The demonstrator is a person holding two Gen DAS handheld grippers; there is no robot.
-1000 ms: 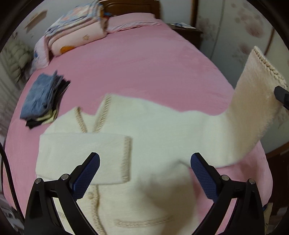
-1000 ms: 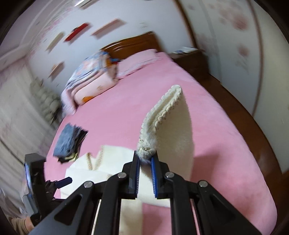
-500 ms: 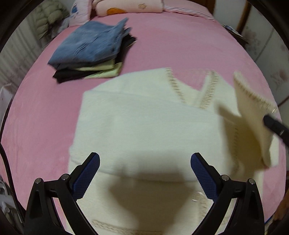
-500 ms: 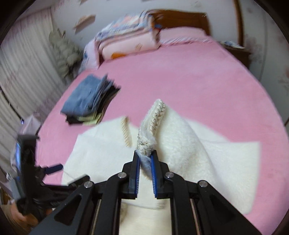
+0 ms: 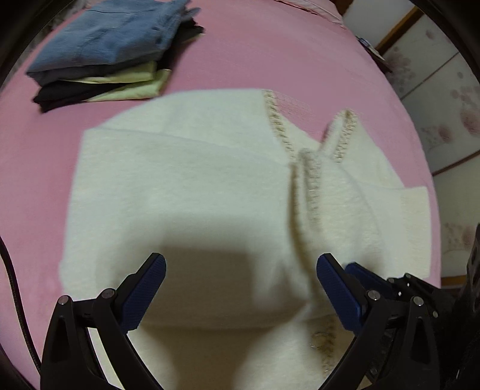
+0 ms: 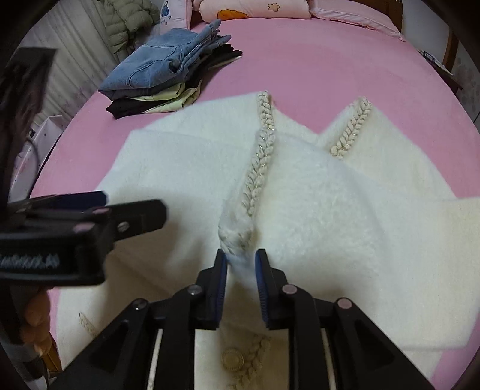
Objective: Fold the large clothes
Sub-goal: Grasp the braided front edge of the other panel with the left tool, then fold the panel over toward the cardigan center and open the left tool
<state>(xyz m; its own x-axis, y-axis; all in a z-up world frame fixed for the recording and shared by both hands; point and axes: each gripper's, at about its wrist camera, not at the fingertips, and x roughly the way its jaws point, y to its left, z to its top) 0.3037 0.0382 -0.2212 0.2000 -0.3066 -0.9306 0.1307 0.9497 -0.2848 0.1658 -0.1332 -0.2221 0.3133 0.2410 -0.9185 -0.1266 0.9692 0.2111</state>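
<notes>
A cream fluffy cardigan (image 5: pixel 186 180) (image 6: pixel 186 168) with braided trim lies flat on the pink bed (image 5: pixel 270 54). Both of its sleeves are folded over the body. My right gripper (image 6: pixel 241 262) points steeply down at the right sleeve's cuff (image 6: pixel 237 234). Its jaws are opening, and the cuff rests loosely between them on the cardigan. My left gripper (image 5: pixel 240 265) hovers wide open over the folded left sleeve with nothing between its fingers. The right wrist view shows the left gripper (image 6: pixel 135 205) at the left.
A stack of folded clothes (image 5: pixel 105 54) (image 6: pixel 168 69), with jeans on top, sits on the bed beyond the cardigan's left shoulder. Pillows (image 6: pixel 255 9) and a puffy jacket (image 6: pixel 129 18) lie at the head of the bed. A person's hand (image 6: pixel 33 324) holds the left gripper.
Both grippers came down toward the cardigan. The right one carried the raised sleeve leftward across the body and laid it down, and its jaws have widened around the cuff.
</notes>
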